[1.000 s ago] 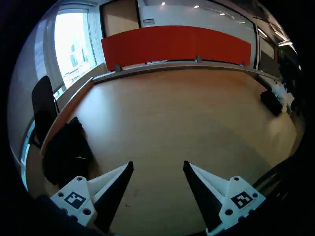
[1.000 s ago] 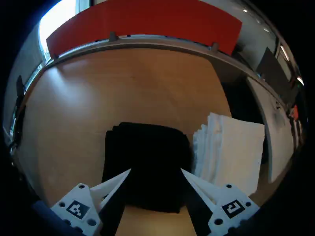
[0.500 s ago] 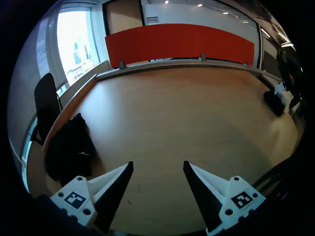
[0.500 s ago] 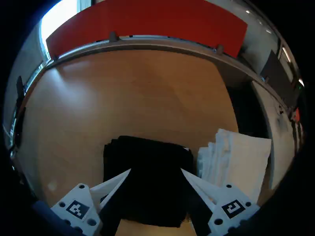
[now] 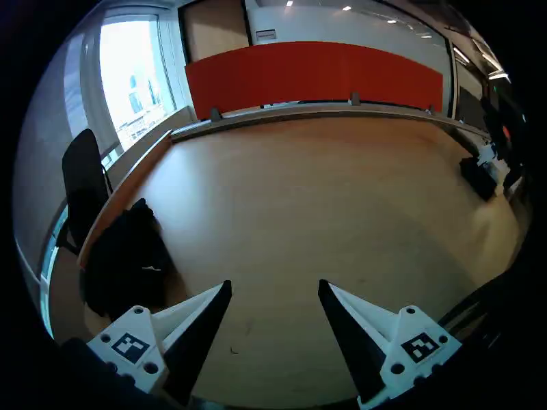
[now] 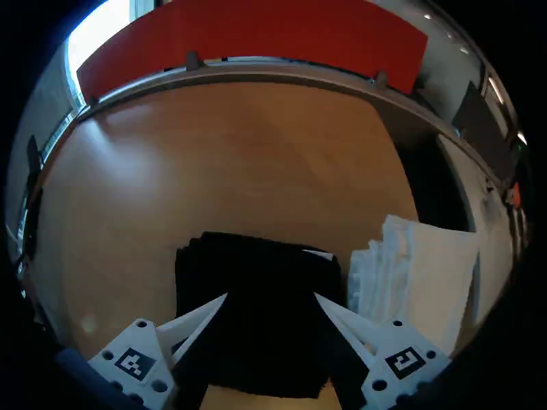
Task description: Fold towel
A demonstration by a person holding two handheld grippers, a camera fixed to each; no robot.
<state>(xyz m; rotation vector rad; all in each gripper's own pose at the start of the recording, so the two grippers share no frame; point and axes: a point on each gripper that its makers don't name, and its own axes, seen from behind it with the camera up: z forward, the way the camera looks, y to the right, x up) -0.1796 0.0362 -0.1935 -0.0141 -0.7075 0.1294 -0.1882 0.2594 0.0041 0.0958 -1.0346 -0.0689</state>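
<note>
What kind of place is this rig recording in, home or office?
Probably an office: a wide wooden desk backed by a red divider screen, a black office chair beside a big window, and recessed ceiling lights.

Wooden table (image 5: 308,198): light, broad top. Red partition (image 5: 314,72): upright along the table's far edge, on grey brackets. Black chair (image 5: 82,184): beyond the left edge. Window (image 5: 133,85): bright, far left. Ceiling lights (image 5: 345,9): small, far overhead.
</note>
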